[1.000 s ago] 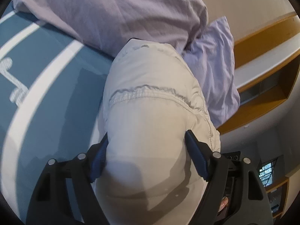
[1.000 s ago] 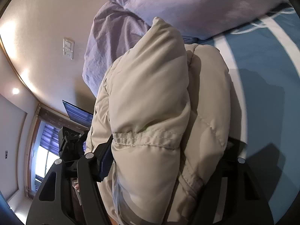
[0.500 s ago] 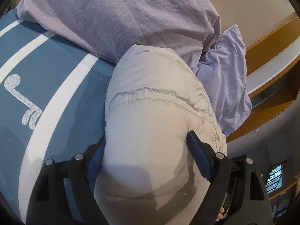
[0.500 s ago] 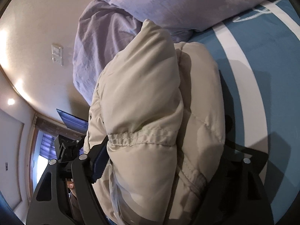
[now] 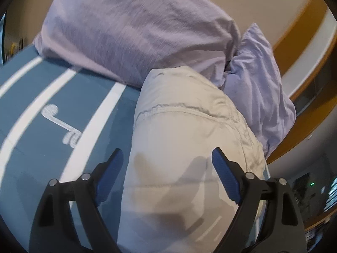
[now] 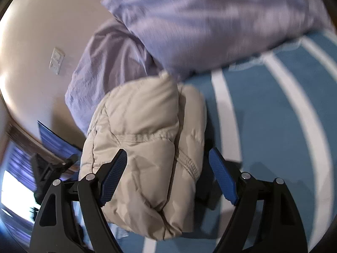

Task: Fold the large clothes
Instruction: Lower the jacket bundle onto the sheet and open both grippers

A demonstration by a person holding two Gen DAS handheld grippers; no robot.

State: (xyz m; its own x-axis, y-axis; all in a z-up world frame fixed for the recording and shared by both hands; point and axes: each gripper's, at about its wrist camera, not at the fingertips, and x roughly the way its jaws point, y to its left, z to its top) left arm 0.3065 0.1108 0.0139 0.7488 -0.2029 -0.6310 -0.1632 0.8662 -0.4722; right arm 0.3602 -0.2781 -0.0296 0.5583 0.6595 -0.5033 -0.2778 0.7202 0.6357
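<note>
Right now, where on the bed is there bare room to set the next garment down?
Bare room is the striped blue bedspread beside the folded beige jacket, on the side away from the wall; the right wrist view shows it too. It is crowded at the head: lilac pillows touch the jacket's far end, leaving no gap.

My bed's blue striped cover (image 5: 31, 147) is lying under lilac pillows (image 5: 130, 31); a beige wall (image 6: 42, 21) is carrying a switch plate (image 6: 56, 60).
</note>
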